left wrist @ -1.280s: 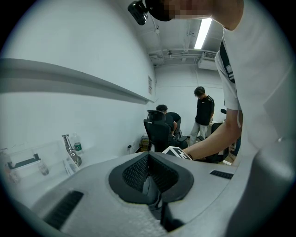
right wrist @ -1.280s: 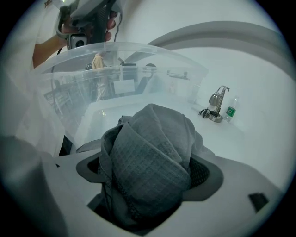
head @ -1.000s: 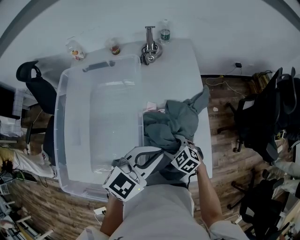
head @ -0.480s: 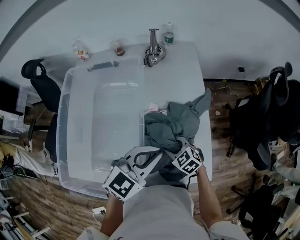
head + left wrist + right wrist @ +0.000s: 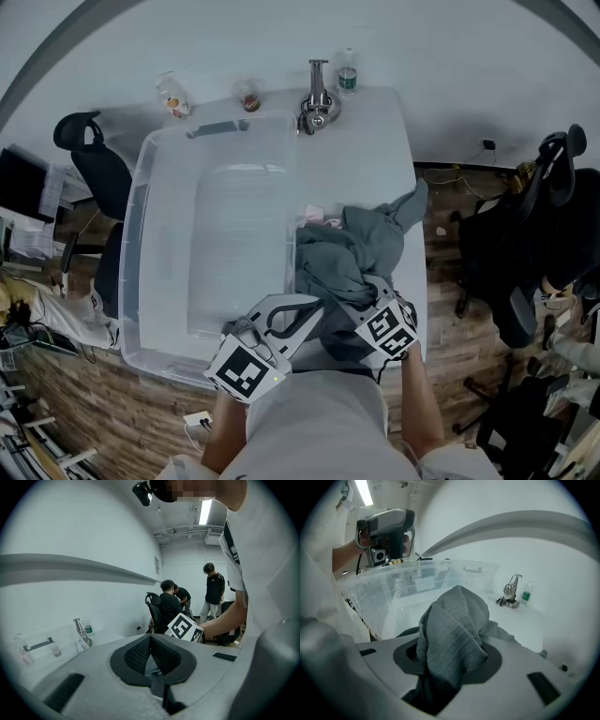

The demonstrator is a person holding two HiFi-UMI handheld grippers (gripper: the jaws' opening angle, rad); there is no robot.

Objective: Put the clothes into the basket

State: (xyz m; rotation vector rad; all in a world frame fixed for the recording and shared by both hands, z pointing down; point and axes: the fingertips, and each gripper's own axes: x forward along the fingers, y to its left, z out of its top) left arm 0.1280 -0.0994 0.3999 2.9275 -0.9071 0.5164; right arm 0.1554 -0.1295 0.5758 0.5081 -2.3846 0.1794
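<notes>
white table point(image 5: 375, 150), clear basket point(image 5: 142, 206), grey clothes point(image 5: 361, 248), metal stand point(image 5: 319, 98), bottle point(image 5: 347, 70)

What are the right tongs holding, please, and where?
A bunched fold of the crumpled grey fabric garment; the right tongs have just been closing on it.

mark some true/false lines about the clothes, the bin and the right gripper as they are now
1. The clear plastic bin already holds clothes. False: no clothes are in it.
2. The grey clothes lie on the white table, right of the bin. True.
3. The right gripper is empty. False: its fingers have just been closing and grip grey cloth.
4. A water bottle stands at the table's far edge. True.
</notes>
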